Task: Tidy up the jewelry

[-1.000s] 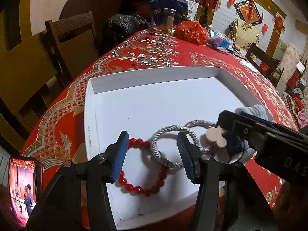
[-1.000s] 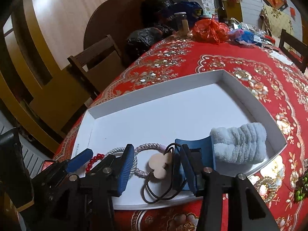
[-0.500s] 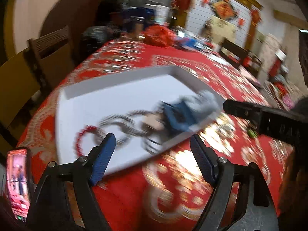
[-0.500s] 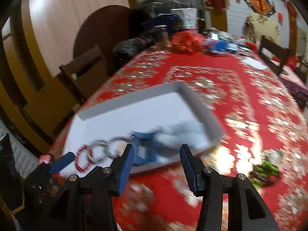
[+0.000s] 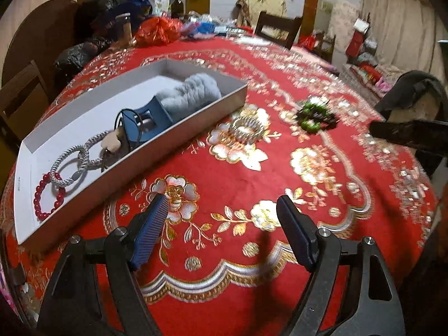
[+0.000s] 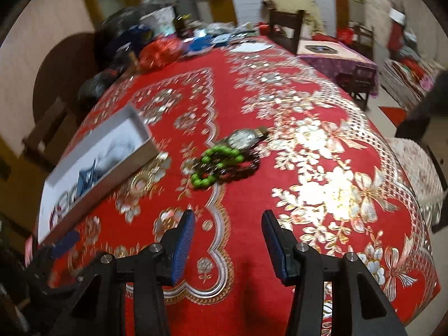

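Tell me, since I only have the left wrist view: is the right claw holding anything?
Observer: No. The right claw is open with nothing between its pads, above the red tablecloth.
Operator: What lies by the green beads? It's blurred here.
Observer: A wristwatch with a pale dial, just beyond them.
Operator: Anything else in that pile?
Observer: A dark bead strand lies against the green beads.

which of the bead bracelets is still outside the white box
The green bead bracelet, lying on the red tablecloth beside a wristwatch. The red bead bracelet already sits inside the white box.
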The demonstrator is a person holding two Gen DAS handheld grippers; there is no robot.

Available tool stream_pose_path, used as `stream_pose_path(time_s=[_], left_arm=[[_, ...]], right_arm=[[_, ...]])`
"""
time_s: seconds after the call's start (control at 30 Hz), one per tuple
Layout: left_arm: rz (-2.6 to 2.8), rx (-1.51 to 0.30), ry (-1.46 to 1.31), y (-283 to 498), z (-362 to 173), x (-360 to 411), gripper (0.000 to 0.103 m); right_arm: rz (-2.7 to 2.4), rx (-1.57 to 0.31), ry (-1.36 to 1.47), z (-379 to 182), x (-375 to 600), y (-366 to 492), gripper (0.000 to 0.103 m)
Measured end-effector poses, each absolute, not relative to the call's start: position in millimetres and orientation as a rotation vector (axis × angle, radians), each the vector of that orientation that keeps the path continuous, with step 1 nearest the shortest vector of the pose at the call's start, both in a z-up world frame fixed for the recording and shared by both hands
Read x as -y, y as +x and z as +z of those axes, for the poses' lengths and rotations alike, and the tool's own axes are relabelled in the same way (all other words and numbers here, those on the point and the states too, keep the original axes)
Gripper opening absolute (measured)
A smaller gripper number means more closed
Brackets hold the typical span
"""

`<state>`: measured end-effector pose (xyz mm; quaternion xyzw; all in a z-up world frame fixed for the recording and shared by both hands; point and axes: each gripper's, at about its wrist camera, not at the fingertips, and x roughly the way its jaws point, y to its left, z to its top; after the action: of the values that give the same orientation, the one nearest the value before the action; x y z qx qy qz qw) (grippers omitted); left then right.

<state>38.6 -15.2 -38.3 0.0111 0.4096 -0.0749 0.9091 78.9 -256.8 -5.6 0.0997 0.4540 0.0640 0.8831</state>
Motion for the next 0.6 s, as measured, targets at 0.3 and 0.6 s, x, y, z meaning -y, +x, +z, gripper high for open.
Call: stream_pose_path(time_s=[0.3, 0.6], left_arm=[[-0.186, -0.871, -0.024, 50, -44, 20, 0.08], [-0.195, -0.872, -0.068, 47, -46, 14, 0.08]], right_arm=[[0.094, -0.967, 0.262, -19, 262, 111, 0.047], [0.152, -0.898, 0.18, -22, 242, 163, 0.047]])
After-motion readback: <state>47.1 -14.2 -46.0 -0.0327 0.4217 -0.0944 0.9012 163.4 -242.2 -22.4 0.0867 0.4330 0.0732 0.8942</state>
